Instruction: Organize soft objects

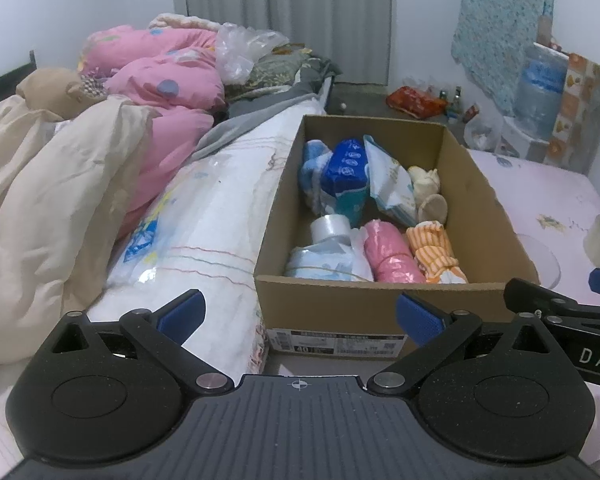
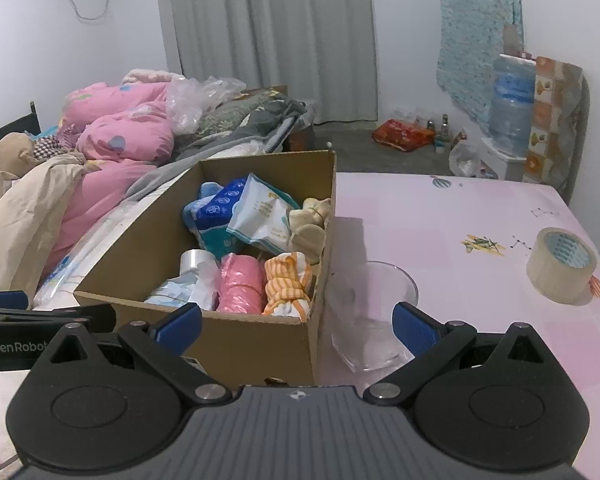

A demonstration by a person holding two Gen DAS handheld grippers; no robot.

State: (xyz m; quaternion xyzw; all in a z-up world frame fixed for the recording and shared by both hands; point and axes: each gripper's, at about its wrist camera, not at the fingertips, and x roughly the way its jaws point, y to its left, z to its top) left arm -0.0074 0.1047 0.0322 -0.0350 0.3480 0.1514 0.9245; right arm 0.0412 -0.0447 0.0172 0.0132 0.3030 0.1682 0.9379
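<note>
A cardboard box [image 1: 496,216] stands on the pink table, also in the right wrist view [image 2: 140,240]. It holds soft items: an orange striped cloth roll [image 1: 436,254] [image 2: 288,284], a pink roll [image 1: 392,256] [image 2: 240,280], blue packs [image 1: 348,176] [image 2: 220,212], a cream plush [image 1: 424,184] [image 2: 310,220] and a tape roll [image 1: 332,230]. My left gripper [image 1: 300,316] is open and empty in front of the box. My right gripper [image 2: 298,326] is open and empty at the box's near right corner.
A clear glass bowl [image 2: 370,316] stands right of the box. A packing tape roll [image 2: 562,266] lies on the pink table [image 2: 440,220]. Bedding and pink pillows [image 1: 164,80] pile up at the left. A water jug [image 2: 512,100] stands in the far corner.
</note>
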